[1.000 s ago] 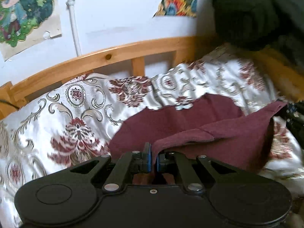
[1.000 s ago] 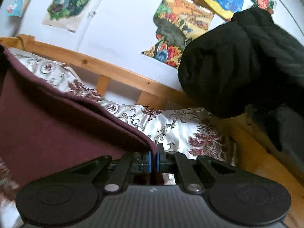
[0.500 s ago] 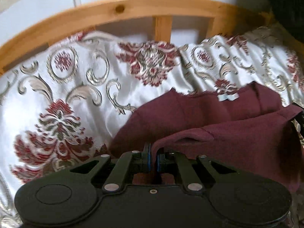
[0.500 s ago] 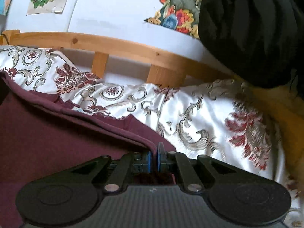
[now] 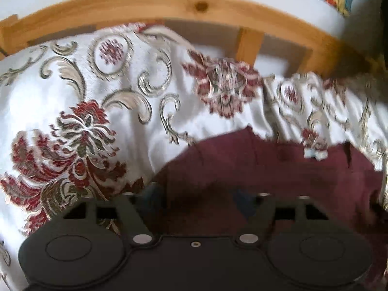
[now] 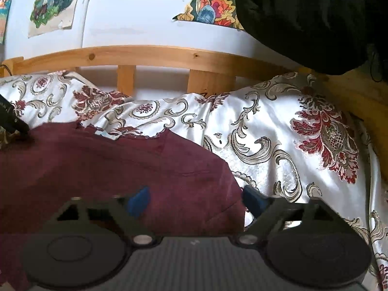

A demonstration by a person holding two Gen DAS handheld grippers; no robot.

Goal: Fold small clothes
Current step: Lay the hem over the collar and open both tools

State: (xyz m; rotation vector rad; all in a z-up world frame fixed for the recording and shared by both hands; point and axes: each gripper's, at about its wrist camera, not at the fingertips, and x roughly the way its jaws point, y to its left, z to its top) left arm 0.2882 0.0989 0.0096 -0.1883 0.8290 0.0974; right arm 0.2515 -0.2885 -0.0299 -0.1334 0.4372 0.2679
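Observation:
A dark maroon garment (image 5: 266, 167) lies flat on the floral bedspread (image 5: 72, 111), its neckline and a small white label (image 5: 315, 154) toward the headboard. My left gripper (image 5: 200, 197) hovers over its left edge with jaws opening wide, the pads off the cloth. In the right wrist view the same garment (image 6: 109, 162) spreads across the lower left. My right gripper (image 6: 196, 200) sits over its right edge, jaws opening, blue pads (image 6: 139, 200) apart and not pressing the fabric. The left gripper's black tip (image 6: 12, 121) shows at the far left.
A wooden bed rail (image 6: 157, 57) with slats runs behind the bedspread (image 6: 278, 145), against a white wall with colourful pictures (image 6: 53, 2). A bulky black bundle of cloth (image 6: 303, 17) sits at the upper right, above the wooden frame edge (image 6: 359, 101).
Both grippers lowered the lifted maroon fold onto the bed and released it. Each went from shut on the cloth to wide apart, and the garment now lies flat.

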